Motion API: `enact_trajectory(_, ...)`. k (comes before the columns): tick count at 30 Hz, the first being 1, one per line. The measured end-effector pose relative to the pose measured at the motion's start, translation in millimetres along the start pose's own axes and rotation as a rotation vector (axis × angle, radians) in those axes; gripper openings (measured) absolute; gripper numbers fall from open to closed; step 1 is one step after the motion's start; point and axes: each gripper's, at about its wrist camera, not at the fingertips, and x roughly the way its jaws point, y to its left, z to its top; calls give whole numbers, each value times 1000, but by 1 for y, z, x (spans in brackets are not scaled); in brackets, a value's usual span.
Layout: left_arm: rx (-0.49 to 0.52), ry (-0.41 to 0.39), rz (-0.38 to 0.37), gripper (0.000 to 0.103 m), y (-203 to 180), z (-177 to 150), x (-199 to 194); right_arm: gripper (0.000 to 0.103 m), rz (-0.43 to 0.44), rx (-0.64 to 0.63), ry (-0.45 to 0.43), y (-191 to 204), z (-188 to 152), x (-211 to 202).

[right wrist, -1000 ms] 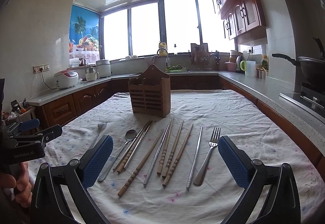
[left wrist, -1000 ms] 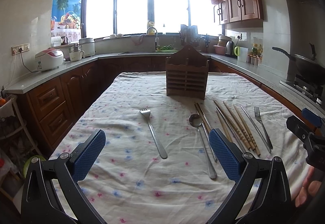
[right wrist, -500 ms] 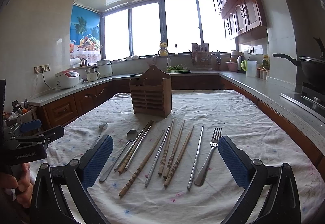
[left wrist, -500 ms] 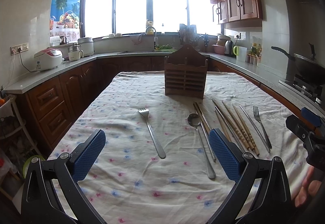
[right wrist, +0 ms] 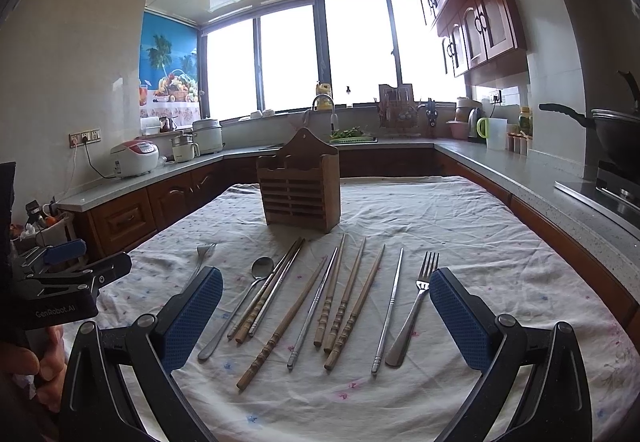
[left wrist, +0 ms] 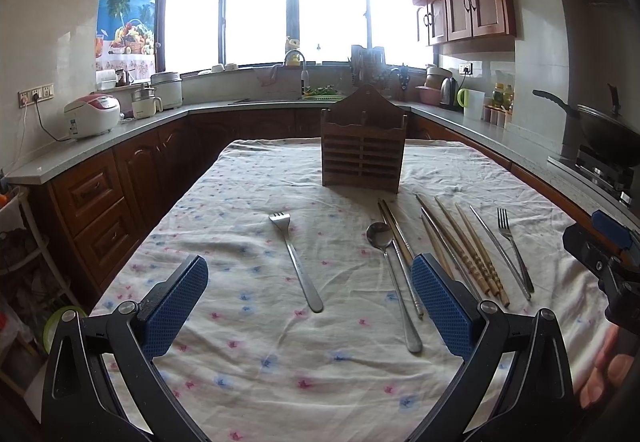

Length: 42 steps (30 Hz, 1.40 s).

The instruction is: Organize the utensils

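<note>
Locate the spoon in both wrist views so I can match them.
Left wrist: the spoon lies right of centre, bowl far, just left of the right finger pad, right of the lone fork.
Right wrist: the spoon lies left of centre, beside the left finger pad, leftmost of the row.
Shared landmark: the wooden utensil holder beyond the spoon.

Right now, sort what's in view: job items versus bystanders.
Job:
wooden holder
lone fork
spoon
chopsticks
right-hand fork

Bystanders:
rice cooker
kettle
wok
</note>
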Motion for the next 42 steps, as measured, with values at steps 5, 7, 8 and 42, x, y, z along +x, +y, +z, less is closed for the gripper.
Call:
enact_trajectory(5,-6,17,-15,103,0,2,3,103,5,2,6,0,2,1)
enact_trajectory(7,-12,25,-24,103,2,4,5,103,7,8,13,0,3,3)
enact_trajectory(8,-14,30,-29,103,2,5,6,103,8,14,18,-3,5,4)
enact_trajectory(42,25,407,-256,75,-22,51,147,63,52,206,360,-65,40,108)
